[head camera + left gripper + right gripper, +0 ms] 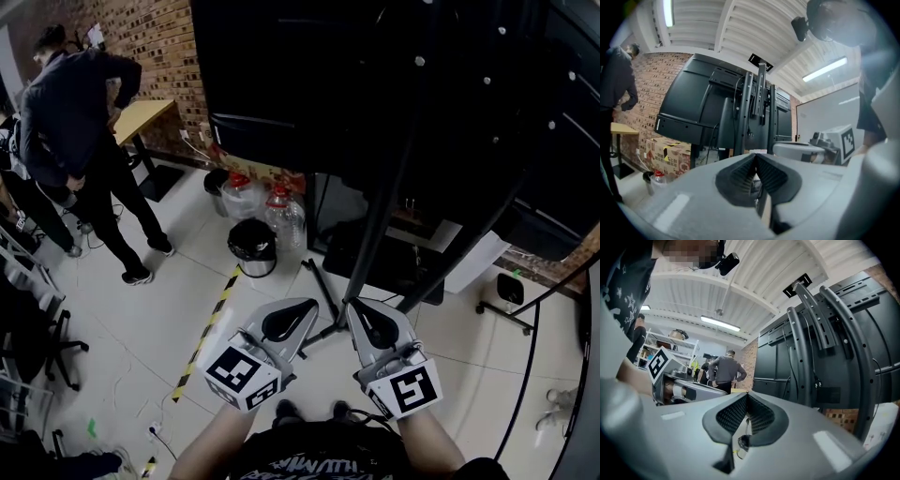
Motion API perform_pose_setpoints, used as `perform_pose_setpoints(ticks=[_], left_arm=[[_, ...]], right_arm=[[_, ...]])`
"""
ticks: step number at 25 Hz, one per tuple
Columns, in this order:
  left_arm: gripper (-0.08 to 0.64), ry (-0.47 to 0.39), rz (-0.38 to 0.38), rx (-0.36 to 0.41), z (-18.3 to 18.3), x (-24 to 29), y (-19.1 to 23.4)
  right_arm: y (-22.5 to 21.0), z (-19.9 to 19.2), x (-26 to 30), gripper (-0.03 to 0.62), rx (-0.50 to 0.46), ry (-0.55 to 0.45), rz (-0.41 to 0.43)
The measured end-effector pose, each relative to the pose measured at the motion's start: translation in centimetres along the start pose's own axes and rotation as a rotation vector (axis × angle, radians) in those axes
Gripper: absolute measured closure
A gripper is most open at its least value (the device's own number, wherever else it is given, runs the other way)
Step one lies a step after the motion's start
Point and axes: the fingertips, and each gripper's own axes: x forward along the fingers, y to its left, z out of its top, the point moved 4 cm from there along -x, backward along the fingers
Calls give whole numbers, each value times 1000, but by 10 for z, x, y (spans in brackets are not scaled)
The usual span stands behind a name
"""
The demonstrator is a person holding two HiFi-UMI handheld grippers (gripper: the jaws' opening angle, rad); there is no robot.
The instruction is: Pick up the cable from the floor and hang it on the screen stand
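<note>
I hold both grippers side by side low in the head view, tips pointing at the foot of the black screen stand (373, 220). The left gripper (312, 305) has its jaws together with nothing between them; in its own view the ribbed pads (740, 174) meet at the left gripper's tip (755, 155). The right gripper (353, 306) is likewise shut and empty, its right gripper tip (746, 393) closed in front of the screen stand's curved rails (813, 329). A thin black cable (528, 375) runs over the floor at the right, away from both grippers.
Large dark screens (309, 75) hang on the stand. A black bin (251, 246) and clear water bottles (281, 211) stand left of its base. A person in dark clothes (80, 122) bends by a wooden desk (142, 116). Yellow-black tape (204, 337) crosses the tiles.
</note>
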Motion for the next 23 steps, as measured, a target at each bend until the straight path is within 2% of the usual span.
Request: perform_pose_setpoints(ticks=[5,13,23], left_arm=[[560,9,-5,-14,-5,-3,-1],[560,34,8,-26,-15,-9,4],[560,45,7,-34,-21,-10,4]], right_arm=[[5,-4,4,584,-16,18,18],[13,-11,6,584,10,40,52],[13,-19,6,584,4,69,49]])
